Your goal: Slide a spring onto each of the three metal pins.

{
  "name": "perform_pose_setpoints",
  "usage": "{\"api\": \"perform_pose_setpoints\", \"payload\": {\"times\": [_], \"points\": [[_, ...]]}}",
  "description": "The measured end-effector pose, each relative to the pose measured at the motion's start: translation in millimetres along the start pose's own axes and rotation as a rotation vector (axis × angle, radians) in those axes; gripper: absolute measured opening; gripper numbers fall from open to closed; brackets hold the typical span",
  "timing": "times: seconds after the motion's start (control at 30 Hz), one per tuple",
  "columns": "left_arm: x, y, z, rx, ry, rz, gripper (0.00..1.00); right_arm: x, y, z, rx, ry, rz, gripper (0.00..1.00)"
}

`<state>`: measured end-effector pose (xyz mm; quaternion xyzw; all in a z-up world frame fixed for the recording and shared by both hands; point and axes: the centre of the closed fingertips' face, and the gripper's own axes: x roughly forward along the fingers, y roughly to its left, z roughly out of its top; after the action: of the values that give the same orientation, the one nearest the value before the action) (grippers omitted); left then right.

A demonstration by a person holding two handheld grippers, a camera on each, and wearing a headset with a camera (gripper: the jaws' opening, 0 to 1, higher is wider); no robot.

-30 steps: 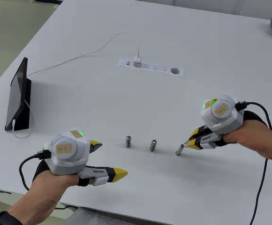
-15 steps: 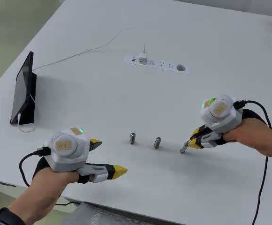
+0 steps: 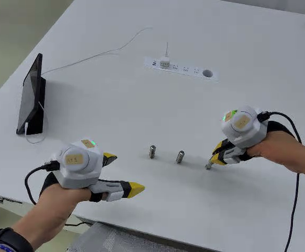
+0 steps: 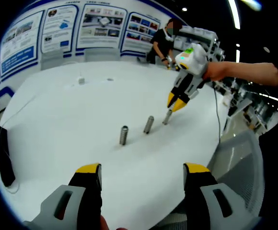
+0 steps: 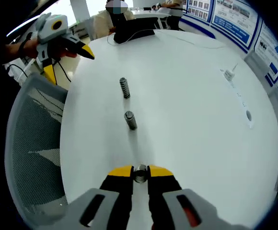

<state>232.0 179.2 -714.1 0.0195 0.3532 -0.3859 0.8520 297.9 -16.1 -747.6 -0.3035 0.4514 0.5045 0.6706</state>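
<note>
Three metal pins stand in a row on the white table. The left pin and the middle pin each carry a spring. At the right pin my right gripper is shut on a spring, its yellow tips right at the pin's top. The right gripper view looks along the jaws past the middle pin to the left pin. My left gripper is held open near the front edge, left of the pins, with nothing between its jaws.
A power strip with a plugged charger lies at the back. A tablet stands on the left edge with a cable. A mesh chair sits below the table's front edge. A person stands far behind the table.
The right gripper has come closer onto the right pin with the spring, so less of the spring shows between jaws and pin. The left gripper has stayed open in place; the head camera shifted.
</note>
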Motion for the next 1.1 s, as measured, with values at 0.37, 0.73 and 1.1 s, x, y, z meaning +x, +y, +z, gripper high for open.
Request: {"api": "perform_pose_setpoints", "payload": {"times": [0.37, 0.73, 1.1], "points": [[-1.6, 2.5, -3.8, -0.014, 0.003, 0.006, 0.70, 18.9, -3.3, -10.0, -0.008, 0.024, -0.008, 0.13], [0.5, 0.7, -6.0, -0.026, 0.002, 0.005, 0.70, 28.6, -5.0, -13.3, 0.016, 0.020, -0.004, 0.13], [1.3, 0.0, -6.4, -0.026, 0.005, 0.002, 0.70, 25.1, -3.3, -15.8, 0.030, 0.004, -0.014, 0.24]]}}
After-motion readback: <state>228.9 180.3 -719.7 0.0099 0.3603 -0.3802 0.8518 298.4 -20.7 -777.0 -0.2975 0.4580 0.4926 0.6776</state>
